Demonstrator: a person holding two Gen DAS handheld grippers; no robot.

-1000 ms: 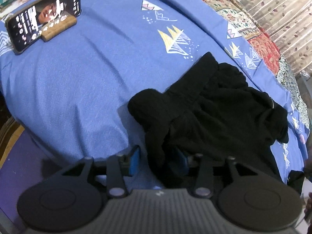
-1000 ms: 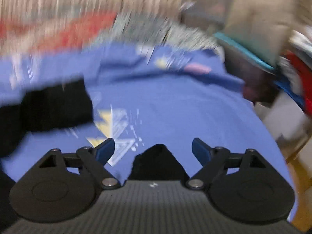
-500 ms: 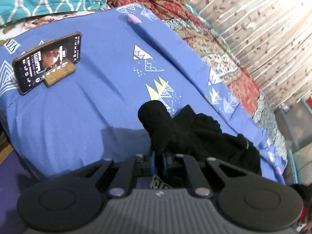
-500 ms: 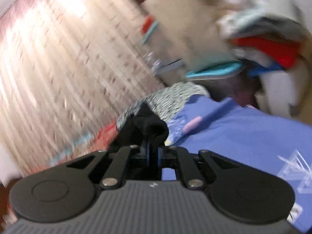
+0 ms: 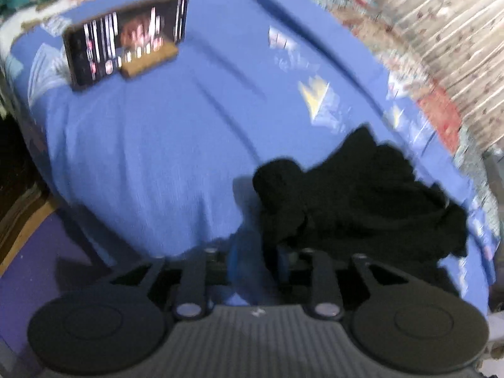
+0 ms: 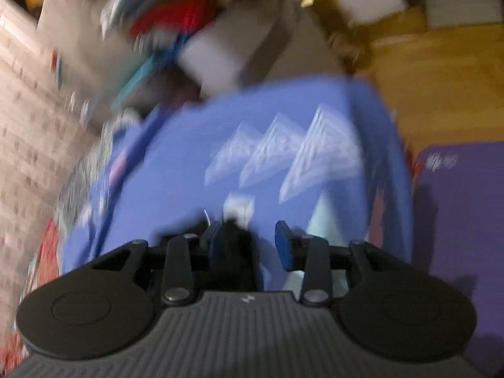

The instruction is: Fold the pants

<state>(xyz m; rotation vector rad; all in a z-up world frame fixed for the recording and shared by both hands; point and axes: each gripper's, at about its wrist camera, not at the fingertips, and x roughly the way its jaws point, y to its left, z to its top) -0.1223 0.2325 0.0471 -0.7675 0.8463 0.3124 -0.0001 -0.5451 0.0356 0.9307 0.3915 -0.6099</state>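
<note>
Left wrist view: the bed [image 5: 141, 157] fills the room, blue sheet and all, with the pants [image 5: 362, 201] heaped black near its right edge. A propped phone [image 5: 126, 44] sits far off. Half a second ago both grippers pinched cloth; now the left gripper [image 5: 256, 260] and right gripper [image 6: 249, 245] stand parted, fabric slack between the jaws. Looks like a release, so regripping comes next.
</note>
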